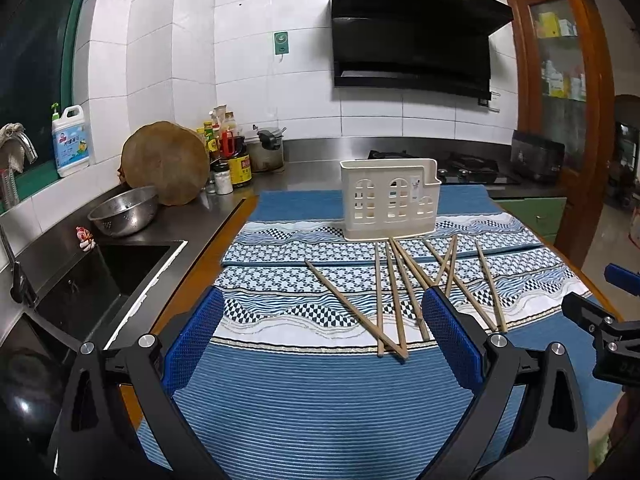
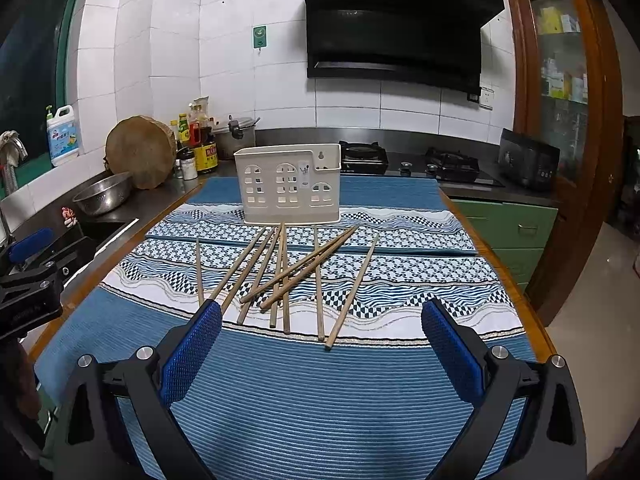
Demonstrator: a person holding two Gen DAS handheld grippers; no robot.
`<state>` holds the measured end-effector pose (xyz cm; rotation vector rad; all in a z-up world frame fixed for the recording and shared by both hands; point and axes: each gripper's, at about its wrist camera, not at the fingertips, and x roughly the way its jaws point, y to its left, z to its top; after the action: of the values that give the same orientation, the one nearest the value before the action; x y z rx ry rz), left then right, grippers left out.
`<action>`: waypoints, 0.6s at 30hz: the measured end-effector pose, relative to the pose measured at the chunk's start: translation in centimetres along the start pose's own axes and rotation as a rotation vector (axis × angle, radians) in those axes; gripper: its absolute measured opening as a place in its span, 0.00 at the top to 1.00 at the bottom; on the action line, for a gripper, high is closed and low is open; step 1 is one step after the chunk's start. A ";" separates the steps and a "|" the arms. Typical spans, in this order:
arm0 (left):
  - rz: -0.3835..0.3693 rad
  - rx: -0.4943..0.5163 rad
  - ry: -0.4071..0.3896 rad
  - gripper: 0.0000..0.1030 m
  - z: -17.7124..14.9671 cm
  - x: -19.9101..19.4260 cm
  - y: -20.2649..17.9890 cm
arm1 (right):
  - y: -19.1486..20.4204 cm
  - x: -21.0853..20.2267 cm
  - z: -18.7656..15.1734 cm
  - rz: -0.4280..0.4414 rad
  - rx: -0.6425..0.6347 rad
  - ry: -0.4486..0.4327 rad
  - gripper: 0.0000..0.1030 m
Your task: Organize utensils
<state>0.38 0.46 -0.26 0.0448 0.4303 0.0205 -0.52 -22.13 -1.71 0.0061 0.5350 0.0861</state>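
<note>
Both grippers (image 1: 322, 334) (image 2: 322, 346) gape empty; chopsticks (image 2: 280, 276) point lengthwise toward the holder (image 2: 288, 184).

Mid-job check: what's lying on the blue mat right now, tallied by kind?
Wooden chopsticks: 10, loose and partly crossed
White utensil holder: 1, upright behind them
Total: 11

Home kitchen. Black slanted range hood (image 1: 412, 36) on white-tiled wall (image 1: 256, 80), black gas hob (image 2: 416, 164) beneath. Steel sink (image 1: 108, 272) in left counter, perforated steel bowl (image 1: 124, 211), round wooden chopping block (image 1: 166, 162), sauce bottles (image 1: 228, 152), steel pot (image 1: 266, 150). Glass-fronted wooden cabinet (image 1: 560, 60) at right.
</note>
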 end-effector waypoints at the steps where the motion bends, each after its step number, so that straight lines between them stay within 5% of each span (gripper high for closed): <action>1: 0.001 -0.001 0.001 0.05 0.0 0.1 0.0 | 0.0 0.0 0.0 0.001 0.001 0.001 0.06; 18: 0.015 -0.025 0.029 0.05 -0.4 2.0 0.9 | -0.6 3.4 -0.2 -0.013 0.009 0.061 0.07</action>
<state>2.08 1.45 -1.40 0.0237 0.4585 0.0416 2.28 -22.42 -3.64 0.0086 0.5960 0.0711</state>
